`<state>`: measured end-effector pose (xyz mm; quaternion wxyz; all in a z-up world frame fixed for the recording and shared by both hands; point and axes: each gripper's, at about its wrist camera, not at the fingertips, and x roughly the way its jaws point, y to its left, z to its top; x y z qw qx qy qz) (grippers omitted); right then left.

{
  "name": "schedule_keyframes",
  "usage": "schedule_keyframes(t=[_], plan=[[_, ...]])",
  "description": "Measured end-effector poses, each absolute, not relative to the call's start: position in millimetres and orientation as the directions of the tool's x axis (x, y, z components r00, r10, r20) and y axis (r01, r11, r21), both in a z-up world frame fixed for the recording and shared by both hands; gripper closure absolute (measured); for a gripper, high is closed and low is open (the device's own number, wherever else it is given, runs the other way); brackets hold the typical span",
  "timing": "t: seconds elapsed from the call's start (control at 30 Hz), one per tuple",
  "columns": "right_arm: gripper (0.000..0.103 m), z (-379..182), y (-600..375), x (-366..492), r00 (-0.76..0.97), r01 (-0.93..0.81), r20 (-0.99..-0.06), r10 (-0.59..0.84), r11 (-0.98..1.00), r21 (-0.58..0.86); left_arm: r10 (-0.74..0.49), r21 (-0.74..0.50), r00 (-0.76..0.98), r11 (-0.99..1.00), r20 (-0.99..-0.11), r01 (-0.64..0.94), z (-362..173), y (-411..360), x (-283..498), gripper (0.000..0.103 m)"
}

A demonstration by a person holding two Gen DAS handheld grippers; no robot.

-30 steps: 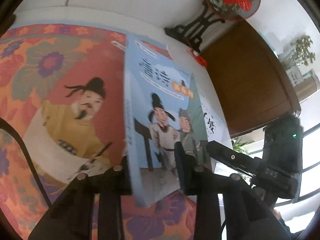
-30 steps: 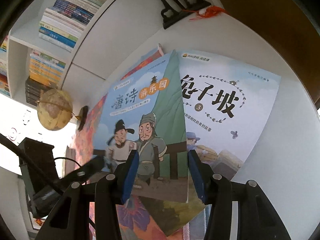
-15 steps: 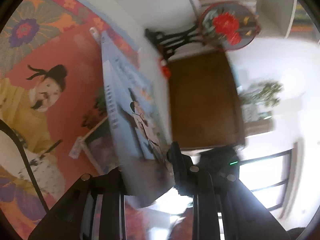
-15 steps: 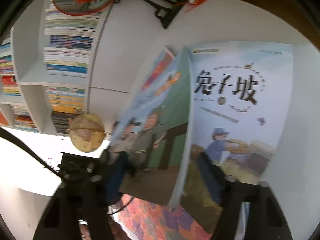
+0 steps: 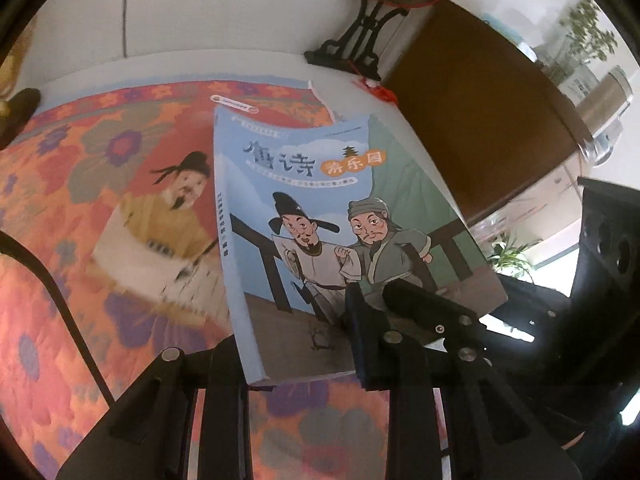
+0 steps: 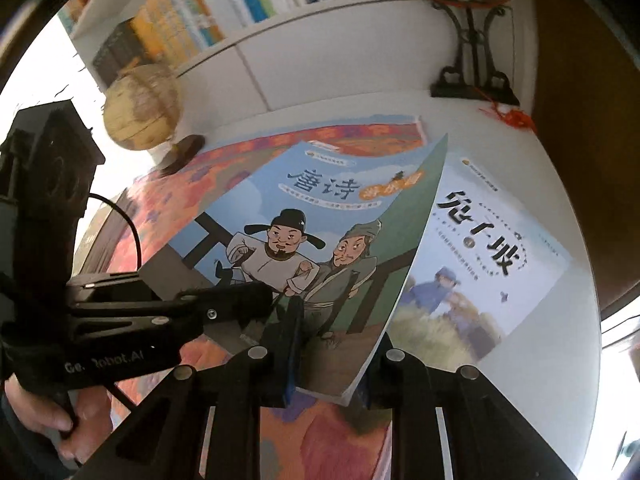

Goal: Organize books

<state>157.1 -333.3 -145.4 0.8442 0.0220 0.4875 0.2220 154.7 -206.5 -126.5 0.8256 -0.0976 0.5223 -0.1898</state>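
Observation:
A blue book with two cartoon men on its cover [image 5: 320,216] [image 6: 304,224] is held tilted above the white table by both grippers. My left gripper [image 5: 296,340] is shut on its lower edge near the spine. My right gripper [image 6: 332,344] is shut on its lower right corner. Under it lies a large orange floral book [image 5: 100,184] [image 6: 224,160] with a man in yellow. A pale blue book with black characters [image 6: 492,256] lies flat on the right.
A black stand with a round red-flower fan [image 5: 360,40] [image 6: 472,60] stands at the table's back. A globe [image 6: 140,108] sits at the left. Shelves of books [image 6: 192,20] rise behind. A brown panel [image 5: 472,112] borders the table's right side.
Both grippers have swung the blue book round: it was on edge, spine towards the left camera, and now its cover faces both cameras. Both views shifted back towards the table.

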Motion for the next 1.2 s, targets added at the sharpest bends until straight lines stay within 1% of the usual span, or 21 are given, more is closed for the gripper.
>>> schedule_keyframes(t=[0.17, 0.33, 0.53, 0.7, 0.97, 1.1, 1.2], plan=[[0.082, -134, -315, 129, 0.448, -0.405, -0.803, 0.392, 0.89, 0.209, -0.429, -0.381, 0.408, 0.903, -0.806, 0.197, -111, -179, 127, 0.079], [0.081, -114, -279, 111, 0.467, -0.449, -0.781, 0.414, 0.872, 0.193, -0.416, -0.373, 0.464, 0.909, -0.783, 0.186, -91, -143, 110, 0.079], [0.081, -80, -202, 94, 0.511, -0.488, -0.728, 0.457, 0.852, 0.192, -0.401, -0.373, 0.554, 0.912, -0.729, 0.17, -56, -60, 86, 0.079], [0.081, -62, -119, 84, 0.515, -0.518, -0.681, 0.52, 0.822, 0.236, -0.34, -0.329, 0.613, 0.935, -0.713, 0.135, -31, 31, 65, 0.079], [0.081, -69, 15, 83, 0.465, -0.571, -0.645, 0.607, 0.762, 0.306, -0.234, -0.282, 0.655, 0.959, -0.719, 0.033, -31, 151, 51, 0.079], [0.08, -85, 71, 91, 0.404, -0.565, -0.677, 0.616, 0.75, 0.345, -0.193, -0.267, 0.647, 0.963, -0.738, -0.018, -47, 201, 53, 0.079], [0.08, -98, 104, 98, 0.358, -0.547, -0.704, 0.613, 0.749, 0.374, -0.194, -0.291, 0.638, 0.956, -0.745, -0.049, -60, 229, 58, 0.079]])
